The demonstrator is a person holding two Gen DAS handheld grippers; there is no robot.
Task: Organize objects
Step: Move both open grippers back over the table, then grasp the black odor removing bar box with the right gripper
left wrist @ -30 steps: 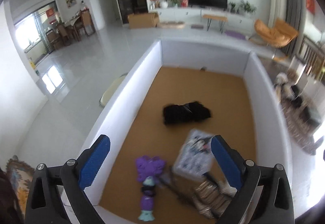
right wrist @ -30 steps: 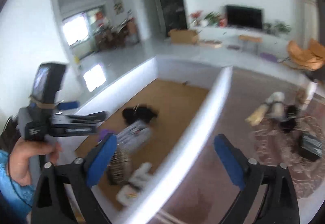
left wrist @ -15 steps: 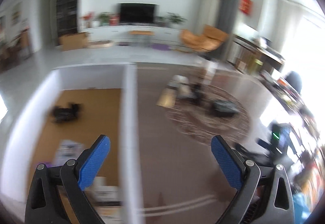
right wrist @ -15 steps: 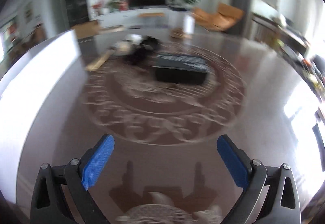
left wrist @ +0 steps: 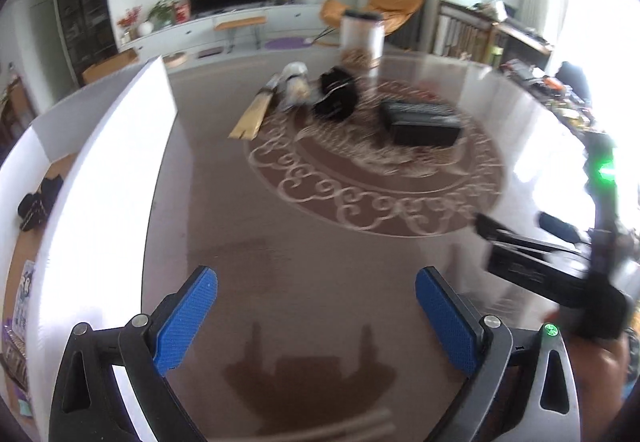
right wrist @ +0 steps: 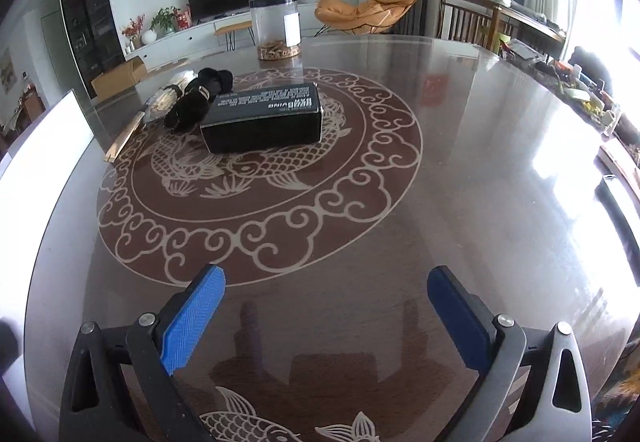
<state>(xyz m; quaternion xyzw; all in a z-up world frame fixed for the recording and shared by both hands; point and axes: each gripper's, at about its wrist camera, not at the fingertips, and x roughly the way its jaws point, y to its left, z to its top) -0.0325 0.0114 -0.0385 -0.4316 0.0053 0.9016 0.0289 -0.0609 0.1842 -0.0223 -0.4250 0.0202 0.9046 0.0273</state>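
On the round brown glass table [right wrist: 460, 169] lie a black box [right wrist: 262, 117] with white lettering, a black fabric bundle [right wrist: 198, 95], a clear packet [right wrist: 166, 99] and a flat wooden strip [right wrist: 124, 137]. A clear jar [right wrist: 279, 27] with a black lid stands behind them. The left wrist view shows the box [left wrist: 422, 121], the bundle [left wrist: 336, 95], the strip [left wrist: 252, 117] and the jar [left wrist: 362, 41]. My left gripper [left wrist: 316, 318] and right gripper [right wrist: 326, 318] are open, empty, low over the near table. The right gripper's body also shows in the left wrist view [left wrist: 560, 274].
A white-walled bin [left wrist: 116, 177] with a cork floor stands at the table's left; a black item [left wrist: 38, 201] and a printed packet [left wrist: 22, 298] lie inside. Its wall shows in the right wrist view [right wrist: 36, 149]. Clutter lines the far right table edge [right wrist: 580, 89].
Both grippers have swung right, away from the bin toward the table's middle. The right view has steadied on the black box; both stay open and empty.
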